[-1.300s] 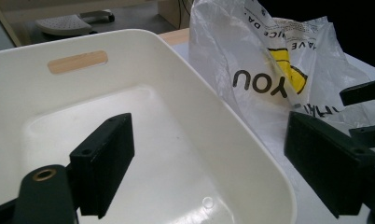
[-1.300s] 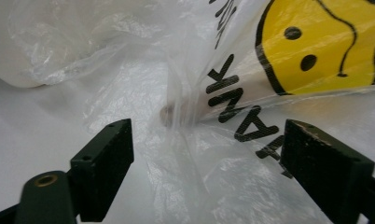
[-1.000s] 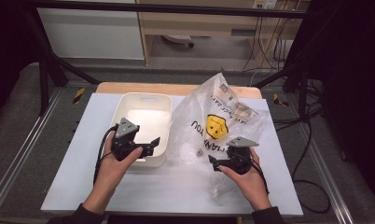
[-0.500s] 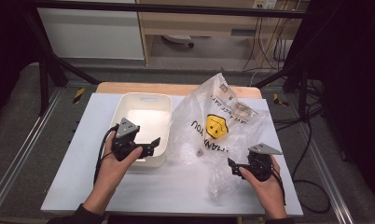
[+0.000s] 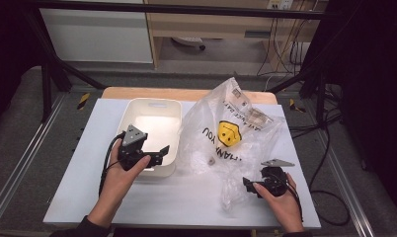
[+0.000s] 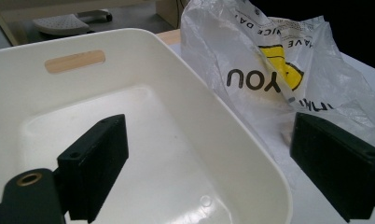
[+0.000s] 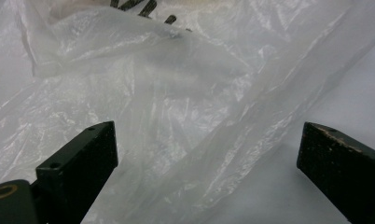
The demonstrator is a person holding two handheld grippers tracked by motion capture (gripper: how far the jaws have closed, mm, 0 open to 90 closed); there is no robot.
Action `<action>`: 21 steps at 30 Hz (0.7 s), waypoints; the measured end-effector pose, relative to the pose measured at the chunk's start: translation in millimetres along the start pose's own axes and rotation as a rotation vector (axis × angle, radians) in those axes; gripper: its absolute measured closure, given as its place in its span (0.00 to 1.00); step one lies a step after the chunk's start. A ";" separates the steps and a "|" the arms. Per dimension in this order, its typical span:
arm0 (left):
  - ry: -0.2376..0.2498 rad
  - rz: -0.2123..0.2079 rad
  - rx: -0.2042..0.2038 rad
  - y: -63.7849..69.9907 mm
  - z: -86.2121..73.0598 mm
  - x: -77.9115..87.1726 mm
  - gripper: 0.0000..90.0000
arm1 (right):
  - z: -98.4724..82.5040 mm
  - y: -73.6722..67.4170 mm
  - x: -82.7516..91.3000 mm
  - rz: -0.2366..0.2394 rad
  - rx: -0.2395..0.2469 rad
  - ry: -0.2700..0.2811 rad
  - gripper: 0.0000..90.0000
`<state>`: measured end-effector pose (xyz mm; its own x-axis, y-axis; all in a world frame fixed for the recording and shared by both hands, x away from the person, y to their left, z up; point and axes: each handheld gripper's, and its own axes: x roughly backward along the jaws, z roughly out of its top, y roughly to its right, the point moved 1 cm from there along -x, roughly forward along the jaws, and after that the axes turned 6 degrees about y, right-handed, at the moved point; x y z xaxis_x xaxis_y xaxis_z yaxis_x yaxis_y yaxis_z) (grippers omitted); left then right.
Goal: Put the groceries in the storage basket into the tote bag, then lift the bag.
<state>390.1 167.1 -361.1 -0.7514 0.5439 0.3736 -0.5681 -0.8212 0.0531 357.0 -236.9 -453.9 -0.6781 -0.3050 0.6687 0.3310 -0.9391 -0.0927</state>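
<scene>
A white worktop (image 5: 88, 197) carries a crumpled clear plastic bag (image 5: 236, 133) with a yellow smiley print, slumped just right of an empty white bin (image 5: 152, 118). The left claw (image 5: 159, 152), jaws spread, straddles the bin's near rim, probably to steady it. The right claw (image 5: 248, 185), also spread, faces the bag's loose near edge, likely to grab it.

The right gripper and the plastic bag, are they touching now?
Cannot tell. In the right gripper view the right gripper has open jaws with the plastic bag between and beyond them, but no plain contact or gap shows.
</scene>
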 end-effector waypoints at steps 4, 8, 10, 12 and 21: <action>-0.002 0.001 -0.003 1.1 0.0 0.0 0.13 | -2.9 -7.1 -7.2 0.010 0.023 -0.035 0.03; 0.002 -0.001 -0.001 1.1 0.7 0.7 0.13 | -5.0 -15.7 -11.2 -0.029 0.083 -0.042 0.02; 0.003 -0.002 0.003 1.0 0.8 0.6 0.13 | -5.8 -17.8 -11.3 -0.028 0.101 -0.033 0.03; 0.001 -0.001 0.003 0.8 0.7 0.6 0.13 | -6.1 -18.1 -10.7 -0.025 0.105 -0.031 0.06; 0.005 -0.001 0.006 2.2 1.4 0.3 0.13 | -5.9 -13.2 -3.2 -0.021 0.103 0.026 0.53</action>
<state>389.2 165.2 -359.5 -0.7526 0.5455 0.3688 -0.5667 -0.8218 0.0591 350.9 -224.5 -459.2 -0.7016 -0.2910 0.6504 0.3817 -0.9243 -0.0019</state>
